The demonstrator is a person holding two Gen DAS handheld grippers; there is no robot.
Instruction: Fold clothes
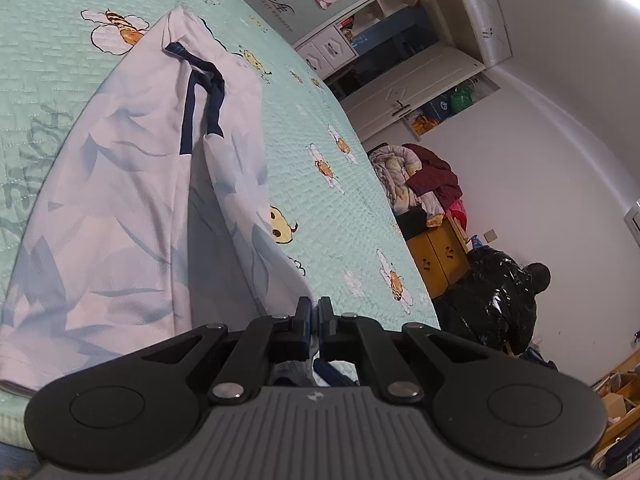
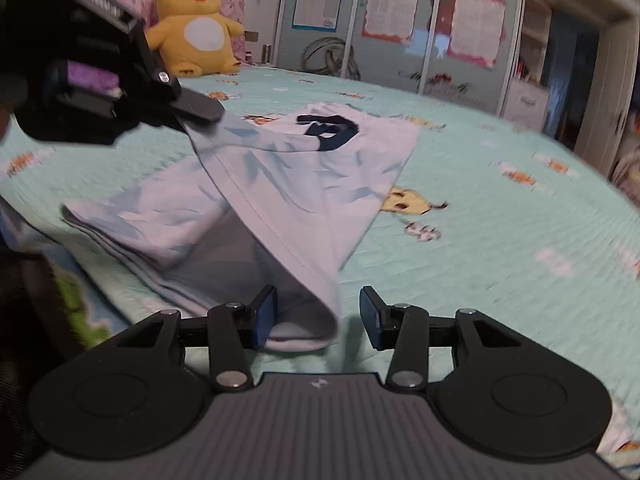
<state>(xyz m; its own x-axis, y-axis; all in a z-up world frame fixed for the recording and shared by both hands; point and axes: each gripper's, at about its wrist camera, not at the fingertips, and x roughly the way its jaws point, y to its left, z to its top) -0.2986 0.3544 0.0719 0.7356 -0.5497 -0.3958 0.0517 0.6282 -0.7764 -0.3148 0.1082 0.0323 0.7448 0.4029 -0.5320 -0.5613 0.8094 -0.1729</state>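
A pale blue-and-white patterned shirt (image 1: pixel 120 208) with a navy collar (image 1: pixel 200 92) lies on a mint green bedspread (image 1: pixel 352 216). My left gripper (image 1: pixel 315 312) is shut on the shirt's hem edge and holds it lifted off the bed. In the right wrist view the shirt (image 2: pixel 288 184) hangs in a fold from the left gripper (image 2: pixel 200 110) at upper left down to the bed. My right gripper (image 2: pixel 318 312) is open, with the shirt's lower hem fold between its jaws, untouched by the right pad.
A yellow plush toy (image 2: pixel 196 28) sits at the head of the bed. Wardrobe doors with posters (image 2: pixel 472 28) stand behind. Beside the bed, a pile of clothes (image 1: pixel 416 184) lies on a yellow cabinet (image 1: pixel 440 256), with a black bag (image 1: pixel 496 304) below.
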